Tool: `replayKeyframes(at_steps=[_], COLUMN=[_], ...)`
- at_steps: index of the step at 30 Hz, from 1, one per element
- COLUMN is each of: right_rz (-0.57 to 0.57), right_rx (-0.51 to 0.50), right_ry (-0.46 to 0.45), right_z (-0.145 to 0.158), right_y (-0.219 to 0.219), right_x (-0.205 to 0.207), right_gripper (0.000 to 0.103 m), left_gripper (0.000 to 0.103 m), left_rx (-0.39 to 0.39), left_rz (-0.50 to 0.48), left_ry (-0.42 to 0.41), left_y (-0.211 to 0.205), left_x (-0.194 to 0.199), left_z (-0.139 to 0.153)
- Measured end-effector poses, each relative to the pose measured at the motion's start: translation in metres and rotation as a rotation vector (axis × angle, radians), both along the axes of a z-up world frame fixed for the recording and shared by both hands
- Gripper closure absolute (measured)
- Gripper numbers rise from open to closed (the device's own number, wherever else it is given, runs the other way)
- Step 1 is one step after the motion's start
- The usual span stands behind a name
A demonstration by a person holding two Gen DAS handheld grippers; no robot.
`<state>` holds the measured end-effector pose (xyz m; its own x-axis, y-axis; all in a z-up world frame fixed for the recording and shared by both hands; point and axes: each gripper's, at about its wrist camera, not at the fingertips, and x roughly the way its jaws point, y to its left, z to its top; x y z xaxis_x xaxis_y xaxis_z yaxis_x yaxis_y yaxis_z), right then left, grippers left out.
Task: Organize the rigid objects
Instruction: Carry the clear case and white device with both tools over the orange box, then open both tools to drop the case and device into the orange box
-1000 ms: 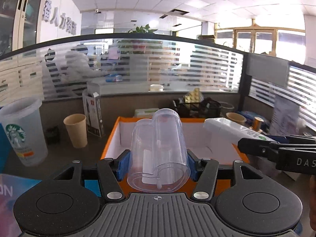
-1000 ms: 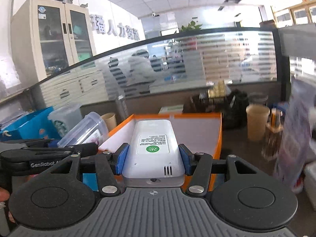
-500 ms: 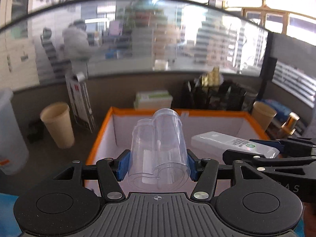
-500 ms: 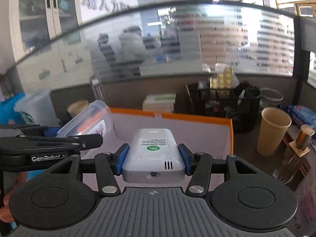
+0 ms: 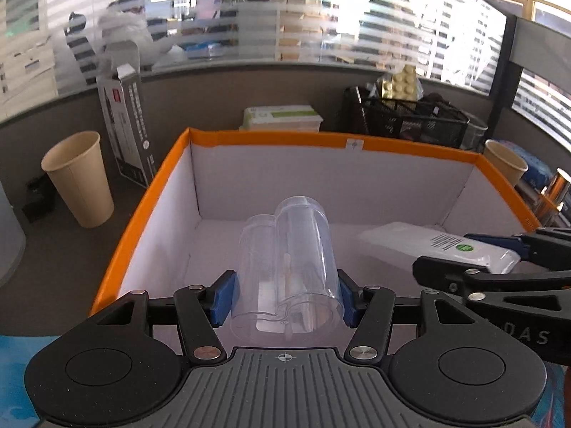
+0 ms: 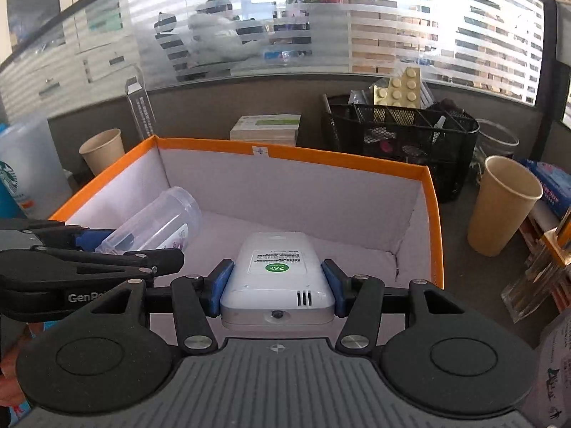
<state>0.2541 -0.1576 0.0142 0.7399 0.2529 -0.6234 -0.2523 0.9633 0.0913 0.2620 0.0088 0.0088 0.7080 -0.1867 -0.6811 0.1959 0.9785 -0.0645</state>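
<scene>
The left hand-held gripper (image 5: 285, 297) is clamped on a clear plastic container (image 5: 285, 267), its blue pads (image 5: 224, 297) pressing the two sides near the container's open end. The container lies on its side, pointing forward over the orange-rimmed box (image 5: 257, 139), which looks like the place both things are meant to go. Holding it low and level over the box's white floor probably allows a gentle set-down instead of a drop. A pale label shows through the clear wall, but its writing is too faint to read.

The right hand-held gripper (image 6: 277, 290) grips a white remote-like device (image 6: 276, 278) by its long sides, back face up, also inside the box, toward the right wall. Gripping across the narrow width keeps the flat body from twisting. Its label carries lines of small print, unreadable here, and a green round sticker that seems to read "26".

The left tool's arm, seen from the right wrist view, bears "GenRo…", cut off; the right tool's arm in the left view shows "DAS".

Left of the box stand a paper cup (image 5: 80, 178) and a tall dark carton (image 5: 130, 128) with white print too small to read. Farther left is a frosted cup with the Starbucks logo (image 6: 25, 174). Behind the box sit a green-and-white packet (image 5: 282, 117) and a black mesh organiser (image 5: 403, 117); right of the box, another paper cup (image 6: 499, 207).
</scene>
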Motion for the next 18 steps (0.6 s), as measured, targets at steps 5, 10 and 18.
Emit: replayKeyframes(at_steps=[5,10,18], right_rz=[-0.006,-0.012,-0.028], right_rx=[-0.028,-0.058,-0.067], right_ry=[0.006,0.019,-0.031], right_z=[-0.0003,-0.0017,0.0082], right_y=[0.0024,0.005,0.0056], right_x=[-0.0004,0.0006,-0.0068], right_gripper=[0.053,0.053,0.046], left_gripper=[0.047,0.046,0.03], left_rx=[0.009,0.031,0.037], left_rz=[0.005,0.008,0.031], left_ry=[0.002,0.001,-0.008], left_y=[-0.0002,-0.0031,-0.0023], left_x=[0.0021,0.0038,-0.0012], left_z=[-0.0018,-0.003,0.0011])
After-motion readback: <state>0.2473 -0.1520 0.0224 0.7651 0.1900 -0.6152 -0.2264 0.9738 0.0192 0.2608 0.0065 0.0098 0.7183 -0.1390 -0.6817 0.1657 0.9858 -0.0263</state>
